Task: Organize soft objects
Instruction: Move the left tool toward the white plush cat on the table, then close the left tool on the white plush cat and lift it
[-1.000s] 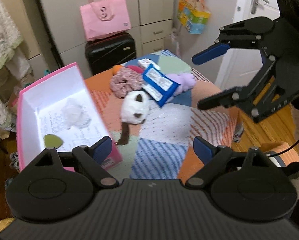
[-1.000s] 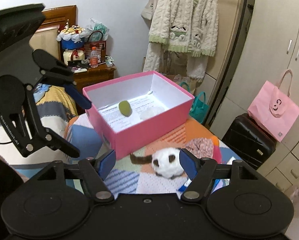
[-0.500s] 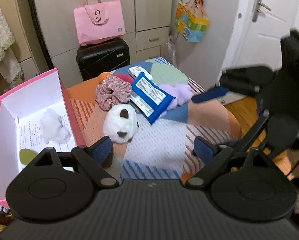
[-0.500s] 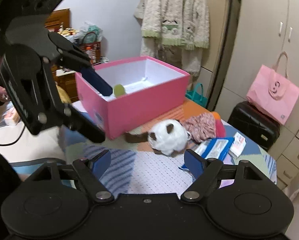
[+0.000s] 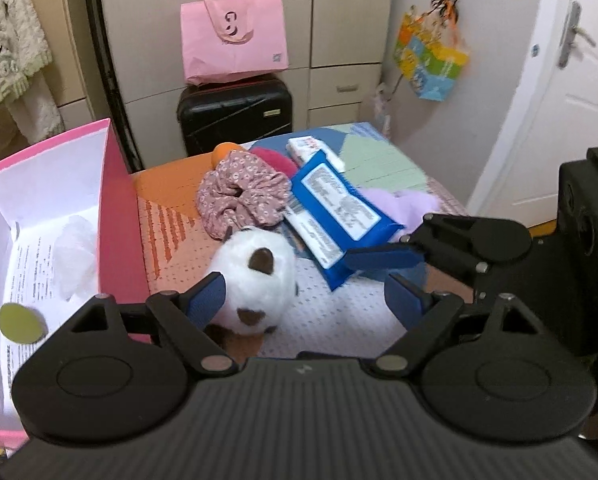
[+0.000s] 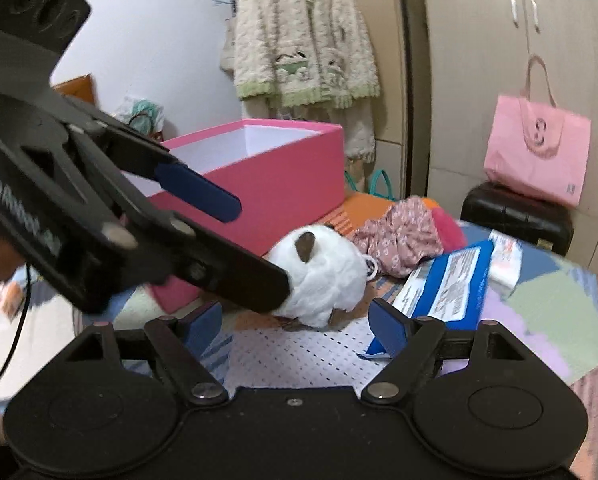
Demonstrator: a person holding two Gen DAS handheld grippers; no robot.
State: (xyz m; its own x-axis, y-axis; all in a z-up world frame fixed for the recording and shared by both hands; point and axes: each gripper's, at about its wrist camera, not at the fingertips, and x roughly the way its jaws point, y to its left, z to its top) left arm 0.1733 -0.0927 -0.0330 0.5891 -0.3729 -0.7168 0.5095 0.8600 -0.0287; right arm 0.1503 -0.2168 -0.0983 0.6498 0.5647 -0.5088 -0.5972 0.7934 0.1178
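**Both grippers brought down on the plush toy**

The white plush toy [image 5: 255, 280] is seen lying on the patchwork cloth [image 5: 339, 320], just beside the pink box [image 5: 119, 216] at its nine o'clock, the likely container for the soft things. The left gripper [image 5: 307, 296] is held with its jaws apart, nothing clamped, one pad against the toy's left flank, so that a grasp can be made. The right gripper [image 6: 295, 324] is likewise spread and empty; its jaws have just been opening, with nothing between them. A floral scrunchie [image 5: 243, 200] and a blue wipes pack [image 5: 335, 208] are left at the toy's twelve and two o'clock.
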